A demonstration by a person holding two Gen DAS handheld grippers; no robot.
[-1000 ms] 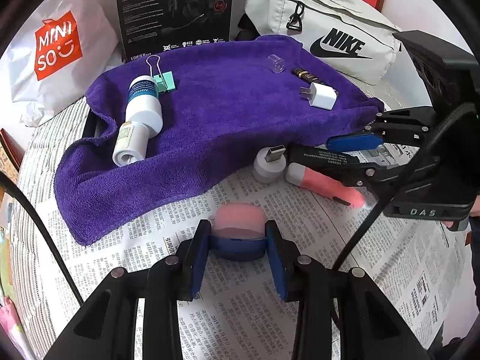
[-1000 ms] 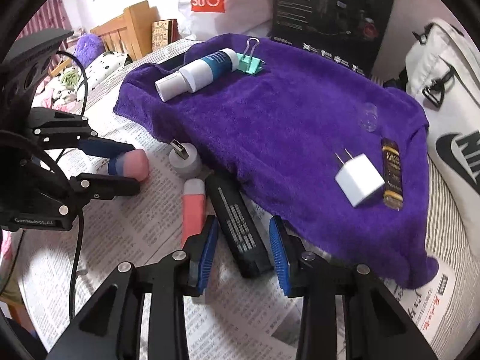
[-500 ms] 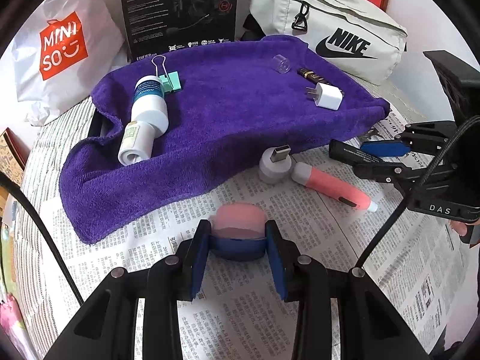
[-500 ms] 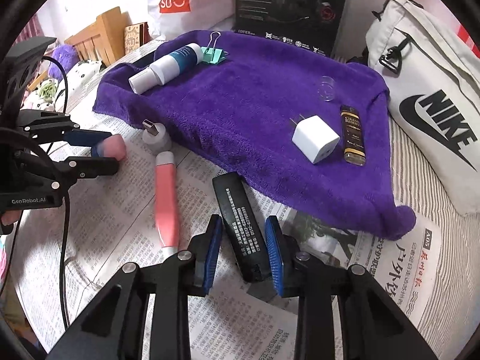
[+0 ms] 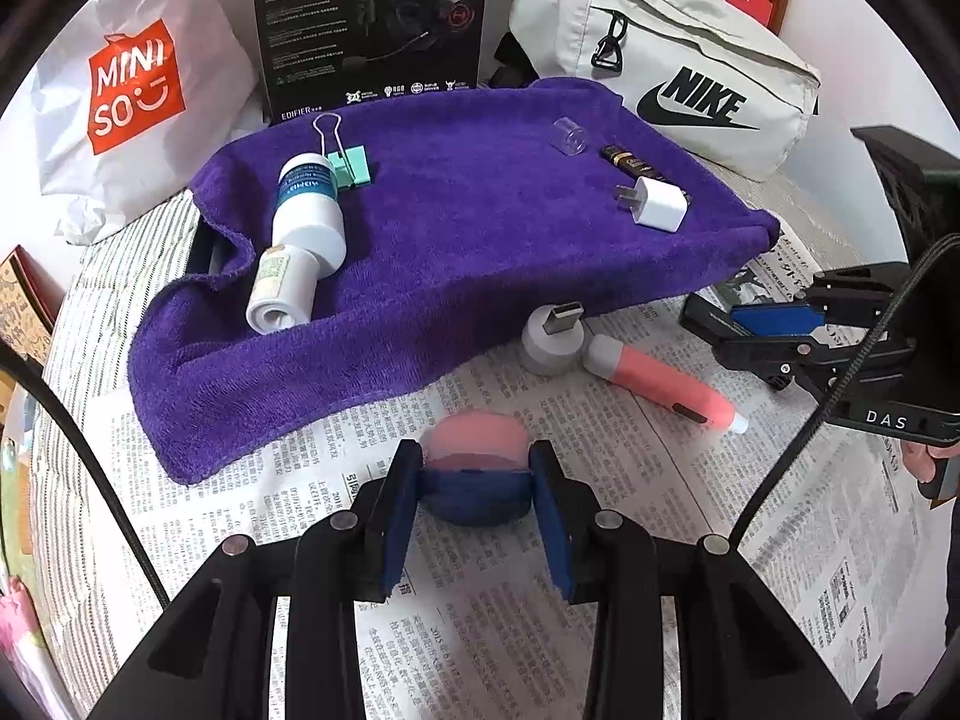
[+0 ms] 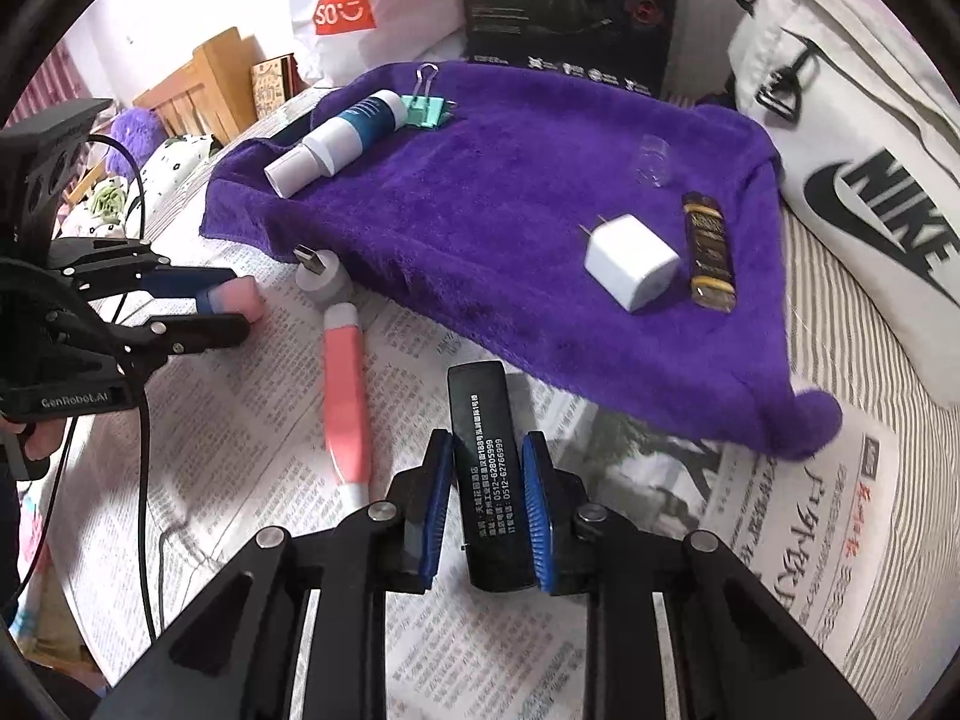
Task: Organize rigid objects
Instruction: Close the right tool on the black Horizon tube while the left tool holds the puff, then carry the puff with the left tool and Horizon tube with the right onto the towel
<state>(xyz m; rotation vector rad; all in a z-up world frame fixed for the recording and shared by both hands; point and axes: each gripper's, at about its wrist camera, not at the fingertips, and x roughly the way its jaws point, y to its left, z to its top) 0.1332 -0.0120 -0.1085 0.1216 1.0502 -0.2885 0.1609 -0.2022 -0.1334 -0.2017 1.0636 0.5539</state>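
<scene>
My left gripper (image 5: 474,480) is shut on a pink-and-blue eraser (image 5: 474,450) just above the newspaper; it also shows in the right wrist view (image 6: 237,297). My right gripper (image 6: 483,492) is shut on a black rectangular case (image 6: 486,450) with white print, seen in the left wrist view (image 5: 708,318). A pink pen (image 6: 345,384) and a grey USB adapter (image 6: 321,279) lie on the newspaper between them. On the purple towel (image 6: 510,210) lie a white bottle (image 5: 300,234), a green binder clip (image 5: 348,168), a white charger (image 6: 630,270), a dark gold-printed bar (image 6: 708,258) and a clear cap (image 5: 569,135).
A Nike bag (image 5: 672,60) sits at the back right, a black headset box (image 5: 372,24) at the back, a Miniso bag (image 5: 132,96) at the back left. Newspaper (image 5: 480,630) covers the striped bedding in front.
My right gripper has closed on the black case and pulled it right, away from the pink pen and towel edge. My left gripper holds the eraser as before.
</scene>
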